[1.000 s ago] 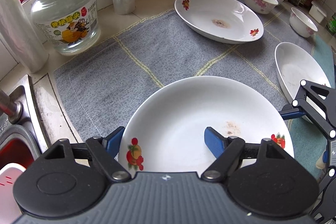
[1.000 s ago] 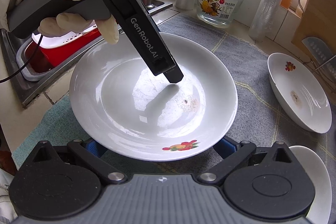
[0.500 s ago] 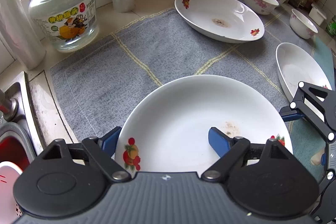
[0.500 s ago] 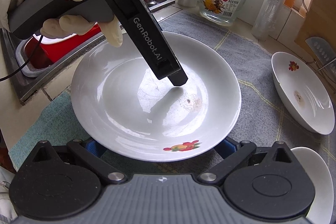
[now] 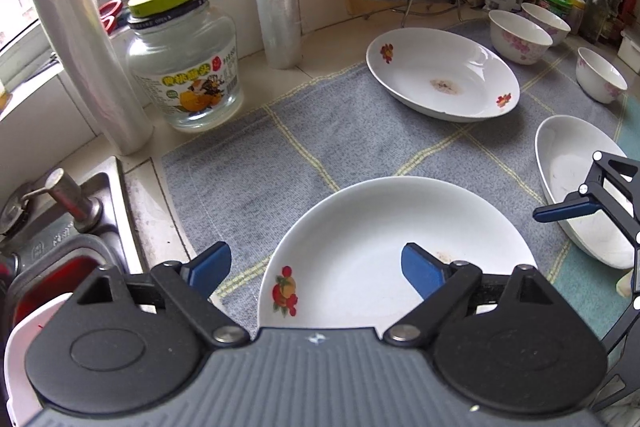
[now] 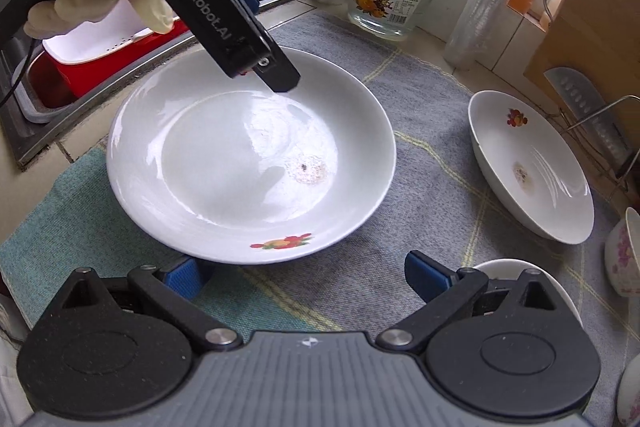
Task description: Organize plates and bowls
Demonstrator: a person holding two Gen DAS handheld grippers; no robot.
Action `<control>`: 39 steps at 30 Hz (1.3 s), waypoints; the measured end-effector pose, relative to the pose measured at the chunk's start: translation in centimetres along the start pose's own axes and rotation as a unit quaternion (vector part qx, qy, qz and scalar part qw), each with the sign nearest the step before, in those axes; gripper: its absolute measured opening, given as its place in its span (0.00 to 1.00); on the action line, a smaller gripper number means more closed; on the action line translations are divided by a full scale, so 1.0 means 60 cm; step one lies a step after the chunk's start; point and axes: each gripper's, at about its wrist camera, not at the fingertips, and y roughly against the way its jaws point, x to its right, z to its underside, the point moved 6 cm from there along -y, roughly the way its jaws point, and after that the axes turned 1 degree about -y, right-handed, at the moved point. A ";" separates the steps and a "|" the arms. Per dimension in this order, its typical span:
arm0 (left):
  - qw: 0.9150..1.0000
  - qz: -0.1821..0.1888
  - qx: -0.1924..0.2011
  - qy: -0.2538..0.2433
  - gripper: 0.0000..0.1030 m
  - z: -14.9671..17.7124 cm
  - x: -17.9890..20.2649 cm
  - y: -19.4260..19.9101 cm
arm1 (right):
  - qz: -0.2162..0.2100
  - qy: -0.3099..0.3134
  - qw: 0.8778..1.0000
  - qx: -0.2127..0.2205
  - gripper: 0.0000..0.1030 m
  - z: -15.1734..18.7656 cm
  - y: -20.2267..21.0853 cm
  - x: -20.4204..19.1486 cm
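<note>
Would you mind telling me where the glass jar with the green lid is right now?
In the left wrist view, the glass jar stands upper left on the counter, just off the grey mat, between two rolls of cling film.

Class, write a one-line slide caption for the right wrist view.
Open right gripper faces a stained white plate on the grey cloth; the left gripper's tip hangs above the plate.
</note>
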 end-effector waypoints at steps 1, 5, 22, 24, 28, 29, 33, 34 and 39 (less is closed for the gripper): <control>1.000 -0.007 0.005 0.012 0.89 0.000 -0.002 0.007 | 0.008 -0.005 1.000 -0.003 1.00 0.001 0.001 0.005; 0.997 -0.011 0.024 0.068 0.89 -0.002 -0.015 0.029 | 0.023 0.001 1.000 -0.003 1.00 0.001 0.007 0.002; 0.995 0.036 0.066 0.066 0.89 -0.005 0.022 0.075 | 0.077 -0.093 0.992 0.019 1.00 0.002 0.086 0.068; 0.995 0.043 0.070 0.064 0.89 -0.010 0.038 0.078 | 0.086 -0.103 0.990 0.028 1.00 0.003 0.101 0.084; 0.994 0.046 0.074 0.059 0.89 -0.015 0.076 0.087 | 0.096 -0.108 0.988 0.045 1.00 0.020 0.122 0.109; 0.994 0.046 0.074 0.059 0.89 -0.016 0.086 0.089 | 0.095 -0.109 0.988 0.048 1.00 0.023 0.126 0.116; 0.994 0.037 0.073 0.068 0.89 -0.018 0.130 0.088 | 0.084 -0.107 0.989 0.059 1.00 0.049 0.135 0.145; 0.994 0.033 0.070 0.072 0.89 -0.019 0.142 0.086 | 0.079 -0.106 0.989 0.061 1.00 0.057 0.138 0.154; 0.994 0.012 0.061 0.093 0.89 -0.026 0.225 0.078 | 0.043 -0.101 0.991 0.071 1.00 0.099 0.158 0.199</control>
